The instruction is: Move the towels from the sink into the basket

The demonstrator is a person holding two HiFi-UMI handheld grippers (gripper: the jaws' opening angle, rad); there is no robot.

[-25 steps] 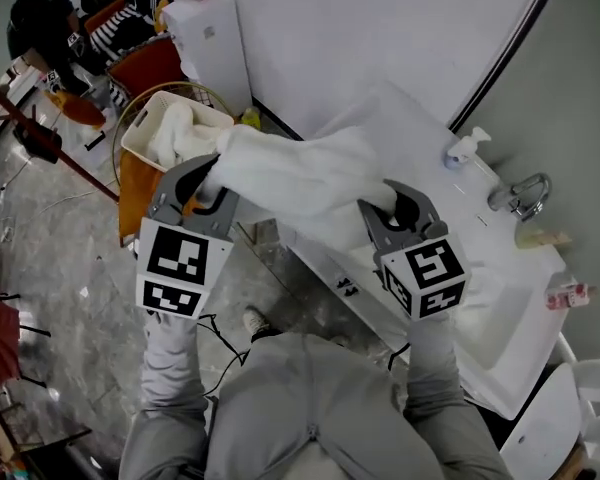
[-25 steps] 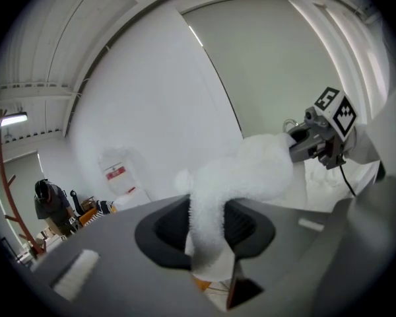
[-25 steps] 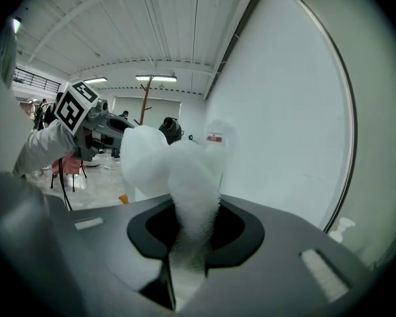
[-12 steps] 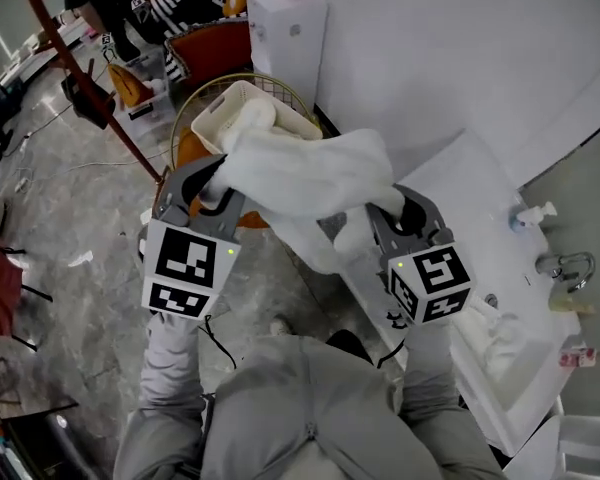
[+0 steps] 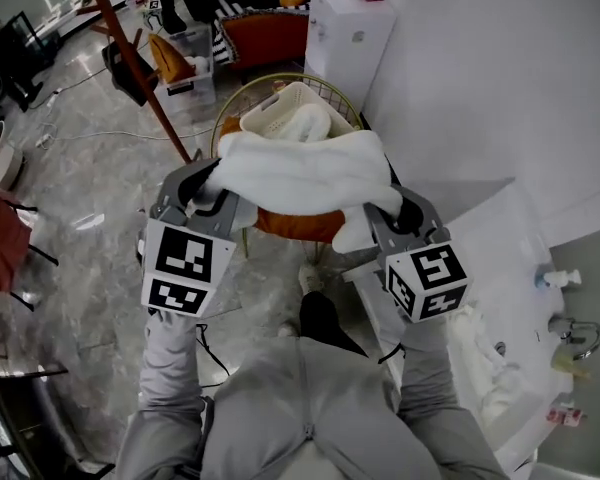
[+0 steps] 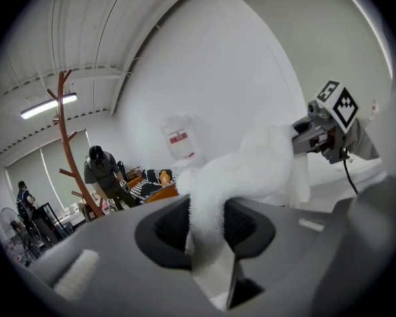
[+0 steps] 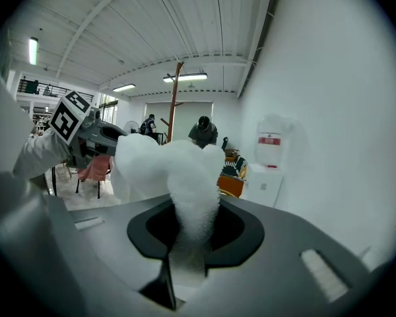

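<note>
In the head view the left tool and the right tool each clench one end of a white towel, which is held in the air between them at the near side of the basket. That basket already holds another towel, and the sink lies well apart at the lower right. In the left gripper view the jaws pinch a fold of the towel, and in the right gripper view the jaws likewise pinch the towel, with no gap showing beside the cloth.
</note>
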